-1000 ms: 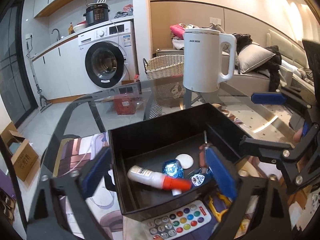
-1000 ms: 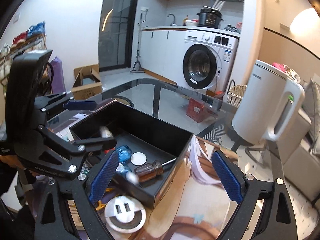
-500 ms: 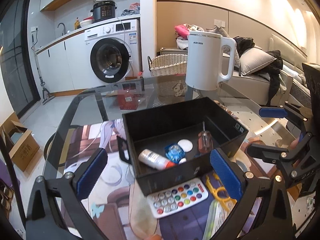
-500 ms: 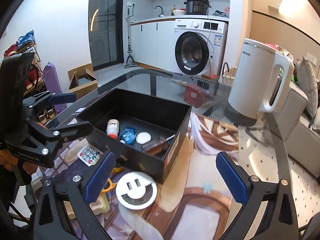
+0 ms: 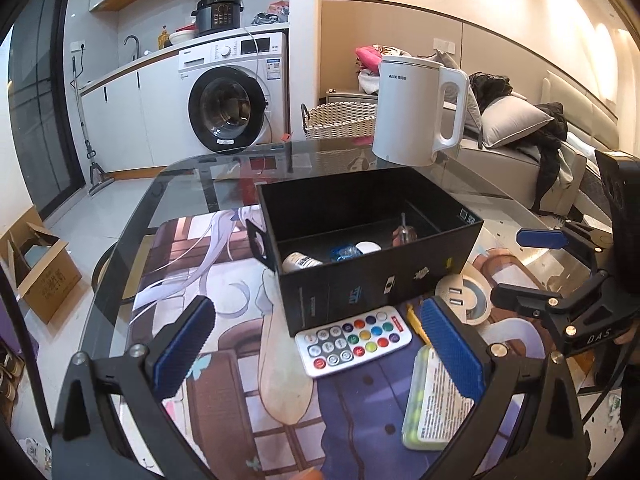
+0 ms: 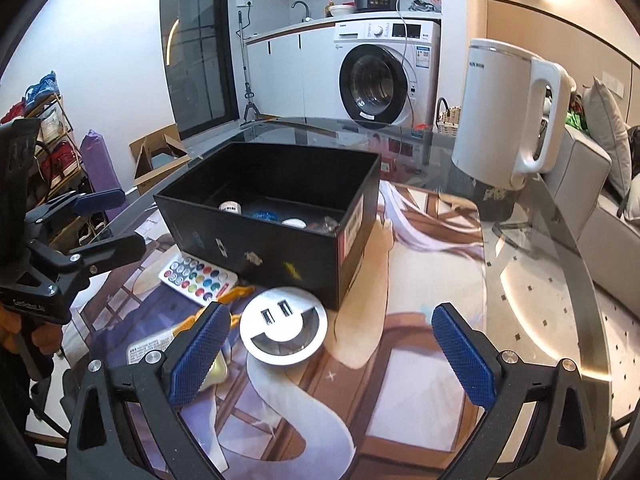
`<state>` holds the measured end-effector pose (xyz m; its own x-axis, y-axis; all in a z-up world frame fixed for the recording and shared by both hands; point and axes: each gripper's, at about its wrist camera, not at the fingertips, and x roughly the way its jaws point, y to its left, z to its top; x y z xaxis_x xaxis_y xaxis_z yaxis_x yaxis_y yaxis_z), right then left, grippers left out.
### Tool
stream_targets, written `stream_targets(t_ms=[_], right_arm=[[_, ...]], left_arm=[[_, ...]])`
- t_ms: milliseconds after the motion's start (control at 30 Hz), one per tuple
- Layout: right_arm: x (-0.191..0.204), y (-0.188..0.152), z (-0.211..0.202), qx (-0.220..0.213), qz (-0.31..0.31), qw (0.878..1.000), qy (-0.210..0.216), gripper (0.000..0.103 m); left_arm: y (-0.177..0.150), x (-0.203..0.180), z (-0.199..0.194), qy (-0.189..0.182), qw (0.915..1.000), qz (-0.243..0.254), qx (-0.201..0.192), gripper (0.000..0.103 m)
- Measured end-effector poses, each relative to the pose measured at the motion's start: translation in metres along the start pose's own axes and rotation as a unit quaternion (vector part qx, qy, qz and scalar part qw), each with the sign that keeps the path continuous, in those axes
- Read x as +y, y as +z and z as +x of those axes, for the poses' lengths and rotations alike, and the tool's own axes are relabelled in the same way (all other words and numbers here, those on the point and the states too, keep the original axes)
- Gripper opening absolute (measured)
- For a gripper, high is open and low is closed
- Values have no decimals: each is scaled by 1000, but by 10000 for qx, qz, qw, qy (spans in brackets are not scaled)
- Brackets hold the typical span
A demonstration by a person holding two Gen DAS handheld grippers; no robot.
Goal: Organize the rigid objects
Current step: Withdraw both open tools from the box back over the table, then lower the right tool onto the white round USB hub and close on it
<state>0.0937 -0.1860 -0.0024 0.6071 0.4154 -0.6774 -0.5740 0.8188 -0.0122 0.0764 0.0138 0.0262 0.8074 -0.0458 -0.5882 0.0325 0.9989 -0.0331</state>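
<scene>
**Black box on the glass table, both grippers empty**

From the left wrist we see the left gripper (image 5: 316, 344) with its jaws apart and nothing between them. Ahead stands one black box (image 5: 376, 280). Inside it lie one white bottle (image 5: 300, 261), one blue wrapper (image 5: 344, 252), one white disc (image 5: 368, 247) and one screwdriver (image 5: 405, 232). Before the box lies one remote (image 5: 354, 338) with coloured buttons. Behind the box stands one white kettle (image 5: 412, 112) marked "AUX".

From the right wrist we see the right gripper (image 6: 328, 354) spread wide, holding nothing. One round USB socket plate (image 6: 283, 326) lies just in front of the box (image 6: 256, 248).
</scene>
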Motion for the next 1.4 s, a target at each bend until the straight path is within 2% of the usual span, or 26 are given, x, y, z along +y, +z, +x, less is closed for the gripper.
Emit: stream_targets(t_ms=[700,1400], right_arm=[[3,-21,14,300,-8,9995,-29,102],[13,-3,58,949,-110,9954,-113,102]], left_arm=[[-22,-2,10,-100,9997,62,197,103],[-26,-1,16,-187,9989,171,382,103]])
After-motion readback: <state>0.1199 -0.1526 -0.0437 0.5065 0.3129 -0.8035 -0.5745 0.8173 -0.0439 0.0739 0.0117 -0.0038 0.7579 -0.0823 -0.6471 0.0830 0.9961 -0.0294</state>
